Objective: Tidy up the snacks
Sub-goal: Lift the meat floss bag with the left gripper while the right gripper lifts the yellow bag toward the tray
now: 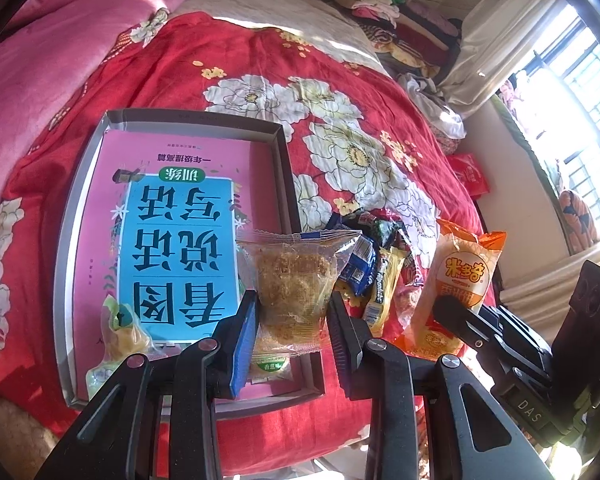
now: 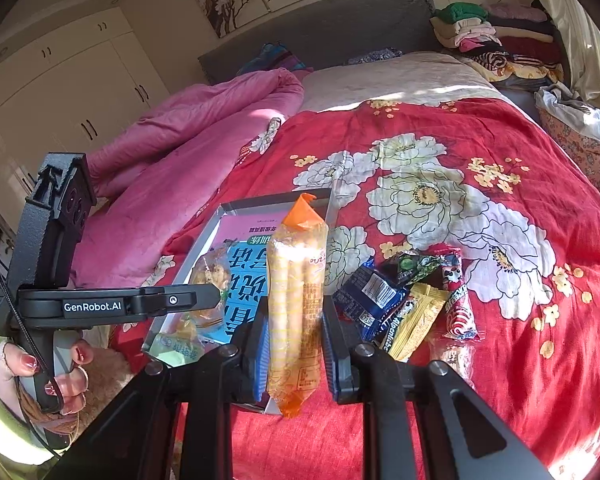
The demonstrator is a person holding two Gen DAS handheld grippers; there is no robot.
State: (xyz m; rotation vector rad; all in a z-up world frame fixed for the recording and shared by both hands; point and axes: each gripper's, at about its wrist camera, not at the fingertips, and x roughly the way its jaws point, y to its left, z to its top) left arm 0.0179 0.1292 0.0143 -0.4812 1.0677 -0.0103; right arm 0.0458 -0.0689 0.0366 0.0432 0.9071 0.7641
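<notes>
1. Left gripper (image 1: 294,312): jaws narrow, clamped on a clear packet (image 1: 296,276) of golden, crumbly cake. The packet stands upright between the pads, held above the near right part of the tray.
2. Right gripper (image 2: 294,344): jaws narrow, clamped on an orange packet (image 2: 296,304) of pale sticks. The packet stands upright, its twisted orange end uppermost.
3. Tray (image 1: 66,240): a shallow grey box on the red floral quilt (image 1: 340,80). A pink and blue book (image 1: 176,232) lies flat in it and covers most of the floor.
4. In the tray, near edge: a yellow-green packet (image 1: 116,336) at the left corner; a second small packet (image 1: 270,364) under the left gripper's load.
5. Loose pile (image 2: 412,300) on the quilt, just right of the tray: a blue packet, a yellow one, a red-and-white one, a dark green one, overlapping.
6. A hand (image 2: 56,372) with red nails grips the left gripper's handle, seen from the right wrist view.
7. Pink blanket (image 2: 188,140) bunched at the quilt's left. Folded clothes (image 2: 500,44) stacked at the far right.
</notes>
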